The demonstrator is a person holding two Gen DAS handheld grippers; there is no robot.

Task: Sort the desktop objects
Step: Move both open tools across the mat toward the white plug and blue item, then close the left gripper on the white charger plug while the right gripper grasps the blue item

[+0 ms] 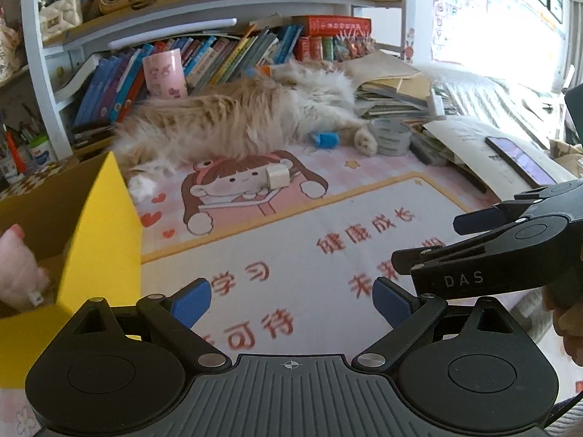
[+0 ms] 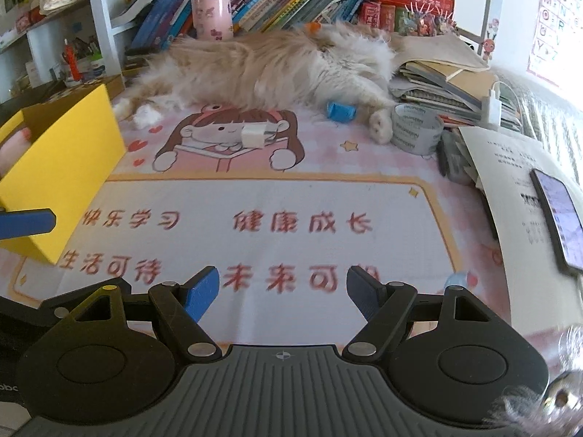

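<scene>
My left gripper (image 1: pixel 291 300) is open over the printed desk mat (image 1: pixel 328 225), nothing between its blue pads. My right gripper (image 2: pixel 284 291) is open too and empty; in the left wrist view it comes in from the right (image 1: pixel 430 240). A yellow cardboard box (image 1: pixel 105 236) (image 2: pixel 69 167) stands at the left with a pink plush thing (image 1: pixel 18 266) inside. On the mat's cartoon picture lies a white charger cube (image 1: pixel 277 176) (image 2: pixel 255 134). Farther back are a small blue object (image 1: pixel 326 140) (image 2: pixel 340 111) and a grey tape roll (image 1: pixel 391 136) (image 2: pixel 415 127).
A long-haired cat (image 1: pixel 237 120) (image 2: pixel 262 65) lies across the back of the desk, one paw against the tape roll. Behind it are a pink cup (image 2: pixel 213 16) and shelved books. At the right sit a book stack (image 2: pixel 437 83), papers and a phone (image 2: pixel 557 215).
</scene>
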